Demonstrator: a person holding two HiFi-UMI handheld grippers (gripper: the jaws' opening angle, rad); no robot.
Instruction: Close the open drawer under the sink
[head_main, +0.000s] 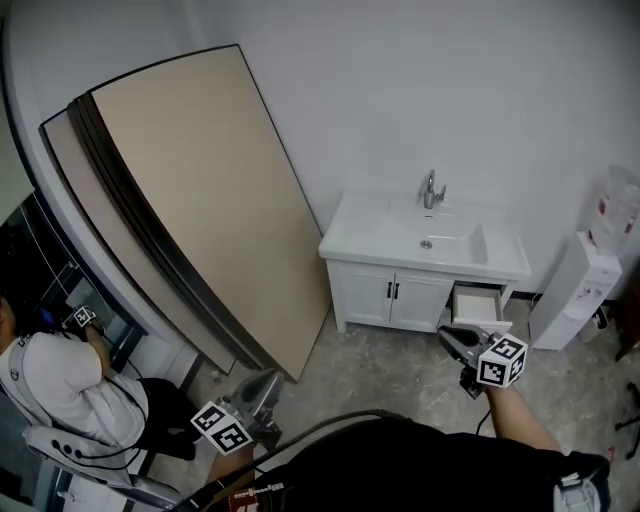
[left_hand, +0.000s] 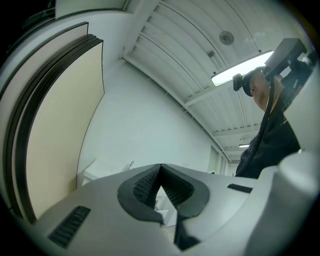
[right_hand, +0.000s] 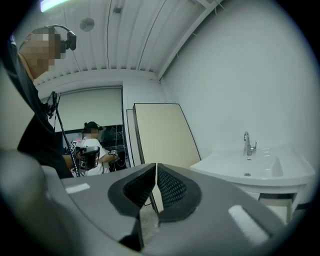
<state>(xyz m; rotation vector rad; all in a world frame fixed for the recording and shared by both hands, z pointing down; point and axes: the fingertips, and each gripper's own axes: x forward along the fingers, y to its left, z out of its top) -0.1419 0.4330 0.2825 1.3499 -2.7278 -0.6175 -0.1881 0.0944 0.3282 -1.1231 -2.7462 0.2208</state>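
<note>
A white vanity (head_main: 390, 295) with a sink (head_main: 430, 240) and a chrome tap (head_main: 431, 190) stands against the far wall. Its right-hand drawer (head_main: 477, 305) is pulled out and looks empty. My right gripper (head_main: 452, 340) hangs just in front of that drawer, jaws shut with nothing between them. In the right gripper view the sink (right_hand: 255, 167) lies to the right of the gripper (right_hand: 156, 170). My left gripper (head_main: 268, 388) is low at the left, far from the vanity, also shut and empty. The left gripper view shows its tips (left_hand: 160, 172) meeting, with the vanity (left_hand: 100, 172) small behind them.
Large beige panels (head_main: 200, 190) lean on the wall left of the vanity. A white water dispenser (head_main: 580, 290) stands at the right. A seated person in white (head_main: 60, 385) works at the far left. Grey stone floor (head_main: 380, 370) spreads before the vanity.
</note>
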